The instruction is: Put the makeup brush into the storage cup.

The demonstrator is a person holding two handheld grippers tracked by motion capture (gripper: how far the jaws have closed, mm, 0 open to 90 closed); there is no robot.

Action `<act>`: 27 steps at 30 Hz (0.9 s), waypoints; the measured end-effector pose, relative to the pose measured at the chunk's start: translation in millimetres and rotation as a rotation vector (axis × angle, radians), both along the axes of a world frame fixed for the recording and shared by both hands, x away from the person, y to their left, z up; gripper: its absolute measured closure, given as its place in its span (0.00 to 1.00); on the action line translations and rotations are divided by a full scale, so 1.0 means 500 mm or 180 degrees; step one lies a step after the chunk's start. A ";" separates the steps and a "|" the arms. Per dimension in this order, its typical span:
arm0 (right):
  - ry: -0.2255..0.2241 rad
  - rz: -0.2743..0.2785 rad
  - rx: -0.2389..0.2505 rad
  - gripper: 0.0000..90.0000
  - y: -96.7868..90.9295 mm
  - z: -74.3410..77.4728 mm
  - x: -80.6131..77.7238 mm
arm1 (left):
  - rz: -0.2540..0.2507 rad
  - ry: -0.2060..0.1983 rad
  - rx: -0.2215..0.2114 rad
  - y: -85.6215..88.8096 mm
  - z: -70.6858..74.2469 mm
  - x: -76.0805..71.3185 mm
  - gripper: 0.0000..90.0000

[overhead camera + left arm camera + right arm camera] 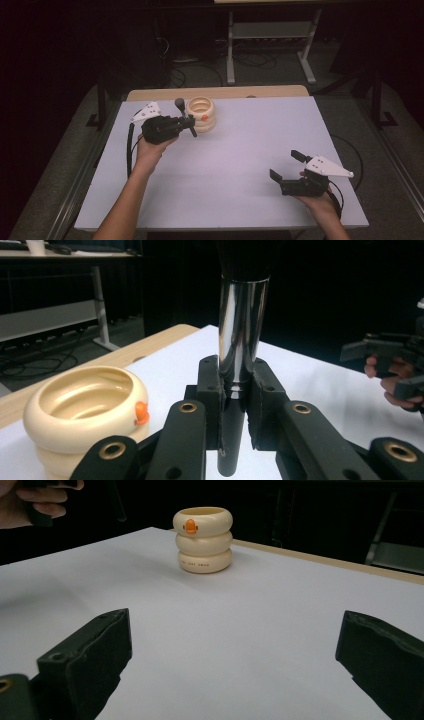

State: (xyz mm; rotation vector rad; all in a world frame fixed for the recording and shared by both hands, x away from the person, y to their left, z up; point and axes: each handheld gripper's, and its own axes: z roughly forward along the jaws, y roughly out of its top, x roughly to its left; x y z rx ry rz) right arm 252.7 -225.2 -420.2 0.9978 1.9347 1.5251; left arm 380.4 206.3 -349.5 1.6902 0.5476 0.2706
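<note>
A brush point(180, 106) with a shiny silver ferrule point(240, 330), dark bristles and a black handle stands nearly upright, and my left gripper point(188, 122) is shut on its handle point(231, 440). It hangs just left of a cream ringed cup point(201, 114) with an orange mark, which stands at the table's far side. In the left gripper view the cup point(85, 405) is at lower left. My right gripper point(287, 165) rests open near the front right, its jaws point(232, 655) wide apart with nothing between them, facing the cup point(202, 540).
The white tabletop point(240, 150) has a wooden strip point(270, 91) along its far edge. Beyond it, a metal-legged frame point(270, 45) and cables lie on the dark floor. Grey carpet flanks the table on both sides.
</note>
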 end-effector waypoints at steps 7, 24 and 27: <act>0.0027 0.0009 0.0022 0.01 0.002 -0.001 0.000 | 0.0080 -0.0010 0.0034 0.000 0.004 0.020 0.87; 0.0023 -0.0015 0.0022 0.01 -0.003 -0.001 0.000 | 0.0302 -0.0053 0.0025 -0.002 0.003 0.081 0.87; 0.0017 -0.0017 0.0017 0.01 -0.004 -0.001 0.001 | 0.0356 -0.0068 -0.0002 -0.003 0.006 0.089 0.87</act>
